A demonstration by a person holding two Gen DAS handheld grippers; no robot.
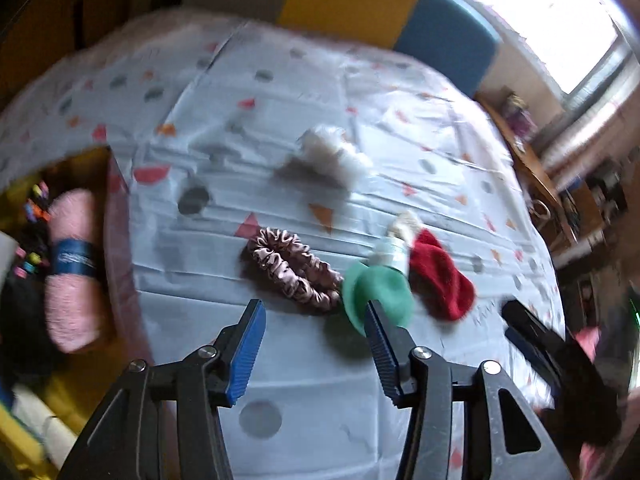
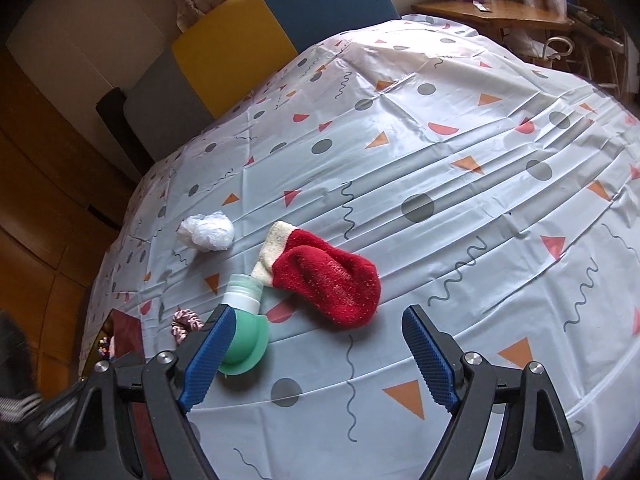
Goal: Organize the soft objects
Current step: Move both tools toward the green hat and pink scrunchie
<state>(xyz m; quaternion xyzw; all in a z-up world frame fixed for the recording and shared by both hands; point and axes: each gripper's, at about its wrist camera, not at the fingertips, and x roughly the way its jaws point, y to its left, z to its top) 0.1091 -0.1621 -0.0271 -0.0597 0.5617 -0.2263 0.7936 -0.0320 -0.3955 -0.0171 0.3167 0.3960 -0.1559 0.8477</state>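
Observation:
On the patterned tablecloth lie a pink satin scrunchie (image 1: 294,270), a green squeeze bottle (image 1: 380,290) with a white cap, a red sock (image 1: 440,280) with a cream cuff, and a crumpled white plastic ball (image 1: 334,156). My left gripper (image 1: 316,320) is open and empty, just short of the scrunchie and the bottle. My right gripper (image 2: 318,326) is open and empty, hovering near the red sock (image 2: 332,276); its left finger overlaps the green bottle (image 2: 244,340). The plastic ball (image 2: 208,232) and the scrunchie (image 2: 186,322) lie to the left.
A box (image 1: 110,184) off the table's left edge holds a pink yarn skein (image 1: 74,272) and small colourful clips. The right gripper shows as a dark shape (image 1: 560,364) at the right. Yellow and blue chair backs (image 2: 280,28) stand behind the table; a wooden side table (image 2: 500,16) is far right.

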